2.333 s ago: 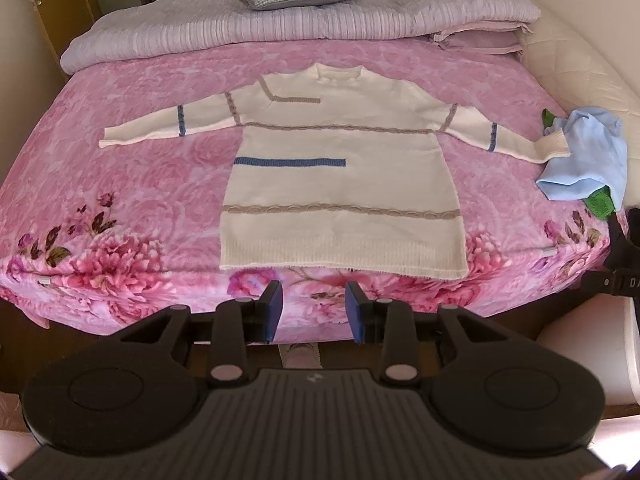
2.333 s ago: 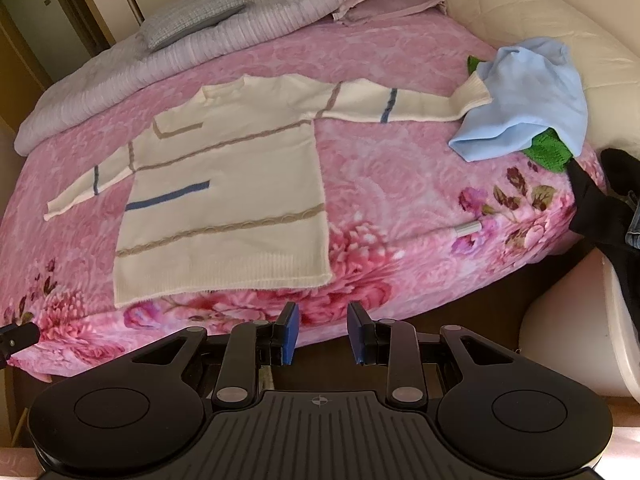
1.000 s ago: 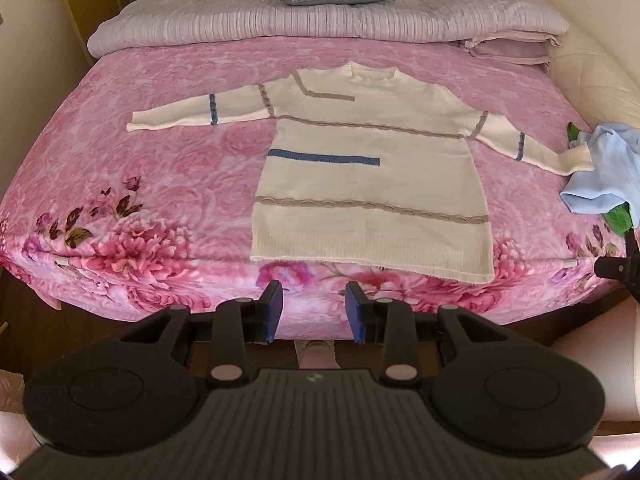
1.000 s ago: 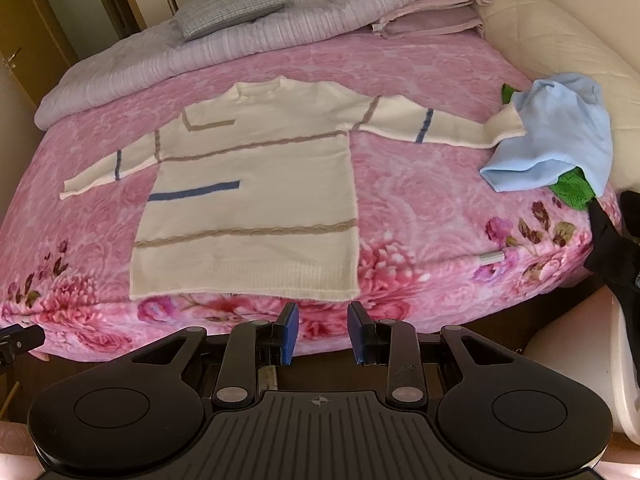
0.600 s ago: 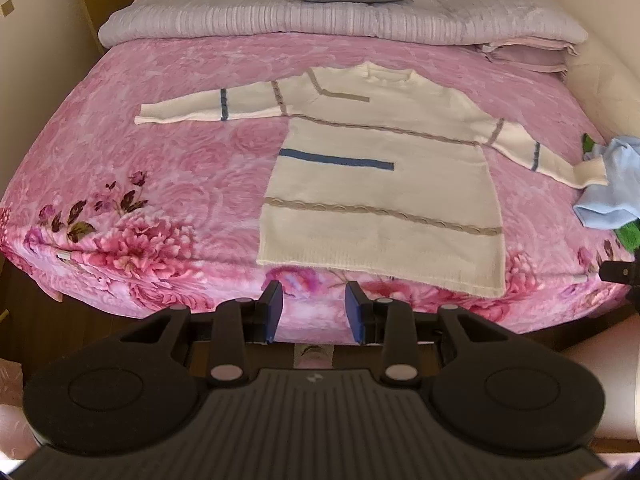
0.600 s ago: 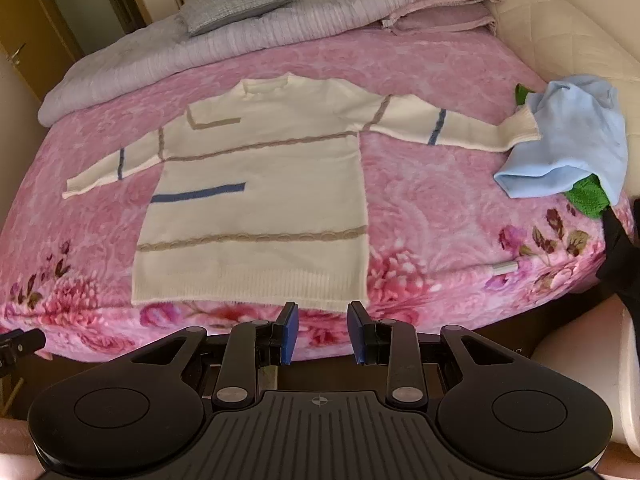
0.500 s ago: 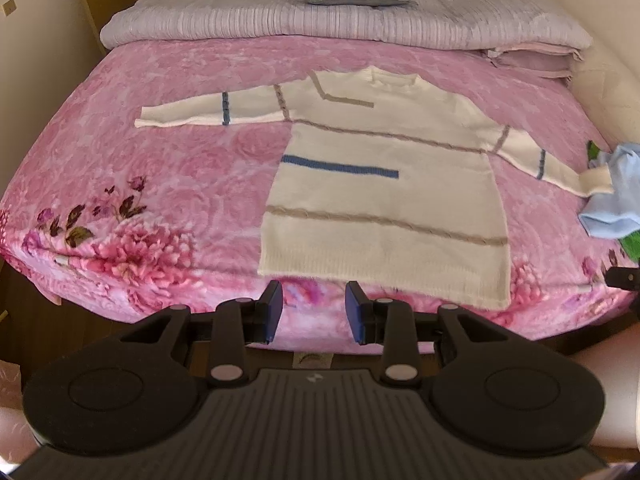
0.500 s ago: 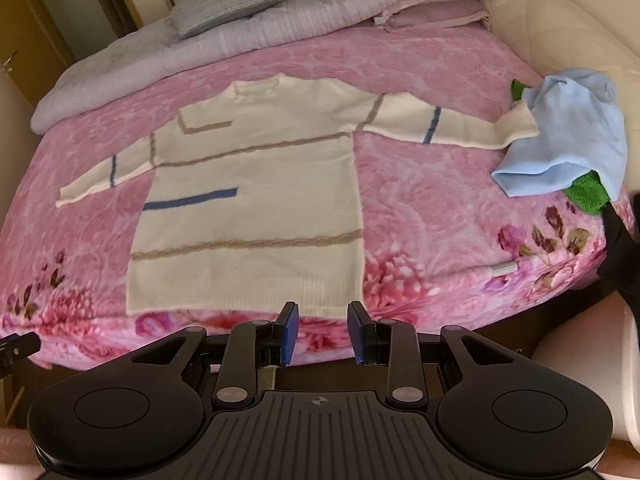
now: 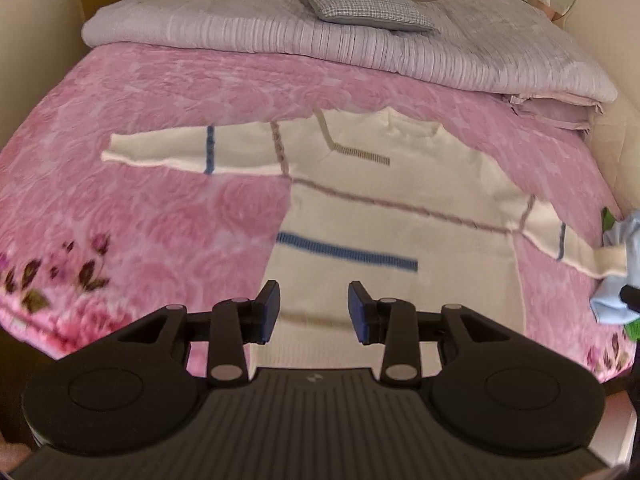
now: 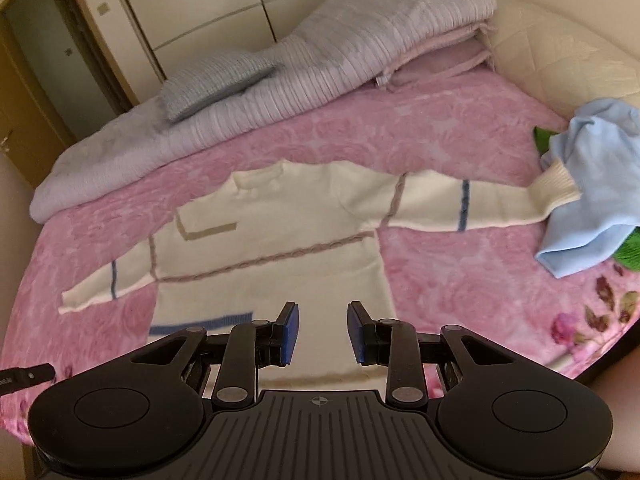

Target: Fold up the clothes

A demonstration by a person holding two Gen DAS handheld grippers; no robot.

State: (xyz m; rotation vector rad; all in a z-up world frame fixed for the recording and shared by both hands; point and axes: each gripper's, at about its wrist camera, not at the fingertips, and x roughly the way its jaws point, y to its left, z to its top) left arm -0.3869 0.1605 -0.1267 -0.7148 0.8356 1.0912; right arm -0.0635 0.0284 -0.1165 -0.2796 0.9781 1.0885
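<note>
A cream sweater [image 9: 400, 216] with blue and tan stripes lies flat on the pink floral bedspread [image 9: 160, 220], both sleeves spread out. My left gripper [image 9: 314, 306] hangs above its lower body, its jaws opening with nothing between them. In the right wrist view the same sweater [image 10: 280, 240] fills the middle. My right gripper [image 10: 322, 330] hovers over the sweater's lower right part, jaws apart and empty. The hem is hidden behind both grippers. The sweater's right cuff [image 10: 556, 186] touches a light blue garment [image 10: 592, 184].
A green cloth [image 10: 628, 254] lies under the blue garment at the bed's right edge. A folded lilac quilt [image 9: 320, 36] and a grey checked pillow [image 9: 364, 10] sit at the head of the bed. A padded cream bed frame [image 10: 560, 56] curves along the right.
Both grippers have moved forward over the bed and now hang above the sweater's lower body instead of off the bed's near edge. The sweater has not moved.
</note>
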